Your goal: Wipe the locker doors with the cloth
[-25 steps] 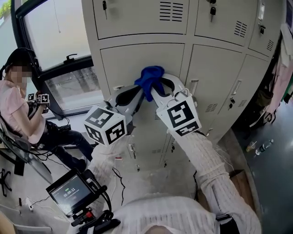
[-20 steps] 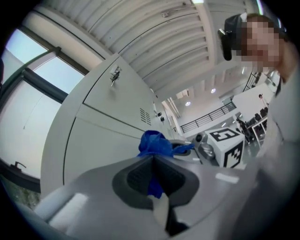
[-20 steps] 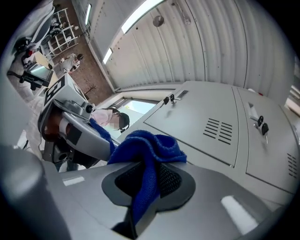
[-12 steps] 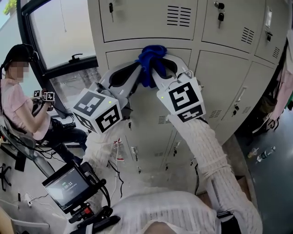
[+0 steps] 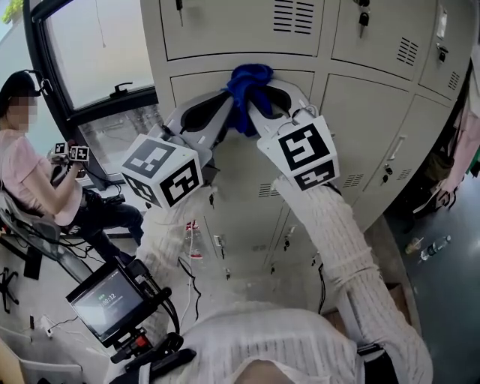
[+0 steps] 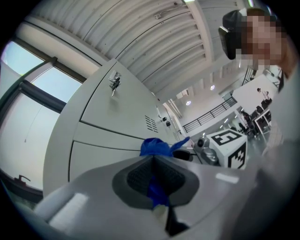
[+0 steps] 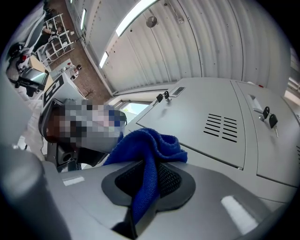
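A bunched blue cloth (image 5: 248, 88) is pressed against a grey locker door (image 5: 225, 161), right at its top edge. Both grippers hold the cloth. My left gripper (image 5: 231, 105) comes in from the left and is shut on the cloth (image 6: 157, 147), with a blue strip running down between its jaws. My right gripper (image 5: 255, 101) comes in from the right, shut on the same cloth (image 7: 150, 145), which hangs down through its pads. The upper locker door (image 7: 211, 117) with its vent slots lies just beyond the cloth.
The locker bank (image 5: 360, 112) fills the upper view, with keys in locks (image 5: 361, 9) and handles (image 5: 388, 161). A person (image 5: 30, 172) sits at the left by a window (image 5: 90, 52). A small screen on a rig (image 5: 105, 300) is at lower left. A bottle (image 5: 431, 246) lies on the floor at right.
Both grippers have carried the cloth upward along the locker door, from mid-door to its top edge, and a little rightward.
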Action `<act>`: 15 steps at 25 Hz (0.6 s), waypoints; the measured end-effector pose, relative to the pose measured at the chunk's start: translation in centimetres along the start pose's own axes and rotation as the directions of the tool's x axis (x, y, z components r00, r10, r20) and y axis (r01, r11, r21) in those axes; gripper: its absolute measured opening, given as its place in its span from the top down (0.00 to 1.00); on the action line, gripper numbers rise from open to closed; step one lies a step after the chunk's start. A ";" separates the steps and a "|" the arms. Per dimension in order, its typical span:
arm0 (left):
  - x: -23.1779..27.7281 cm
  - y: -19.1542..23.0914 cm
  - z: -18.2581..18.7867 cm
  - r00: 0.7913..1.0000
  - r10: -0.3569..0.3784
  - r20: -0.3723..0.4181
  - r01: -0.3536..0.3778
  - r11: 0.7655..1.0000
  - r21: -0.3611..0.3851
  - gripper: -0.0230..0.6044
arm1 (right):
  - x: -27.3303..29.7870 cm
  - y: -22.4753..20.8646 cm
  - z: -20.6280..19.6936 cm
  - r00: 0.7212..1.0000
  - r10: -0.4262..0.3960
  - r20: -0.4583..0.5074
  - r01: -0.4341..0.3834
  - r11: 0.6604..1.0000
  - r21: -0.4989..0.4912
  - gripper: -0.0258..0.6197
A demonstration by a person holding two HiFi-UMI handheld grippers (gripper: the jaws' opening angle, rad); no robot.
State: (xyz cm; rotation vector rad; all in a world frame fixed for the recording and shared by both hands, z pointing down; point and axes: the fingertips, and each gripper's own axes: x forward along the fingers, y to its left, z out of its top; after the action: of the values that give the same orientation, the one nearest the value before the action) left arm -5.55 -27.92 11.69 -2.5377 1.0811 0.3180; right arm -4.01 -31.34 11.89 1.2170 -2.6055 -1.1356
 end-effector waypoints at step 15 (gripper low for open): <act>0.2 0.1 -3.9 0.997 -0.003 -0.080 -0.004 0.997 -0.083 0.96 | -0.5 0.5 -2.8 0.999 -0.025 -0.020 0.026 0.997 0.071 0.87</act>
State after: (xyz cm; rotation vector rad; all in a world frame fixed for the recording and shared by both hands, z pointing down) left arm -5.22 -29.72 15.15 -2.6446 1.1197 0.2691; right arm -3.08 -32.49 14.32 1.2716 -2.6456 -1.0376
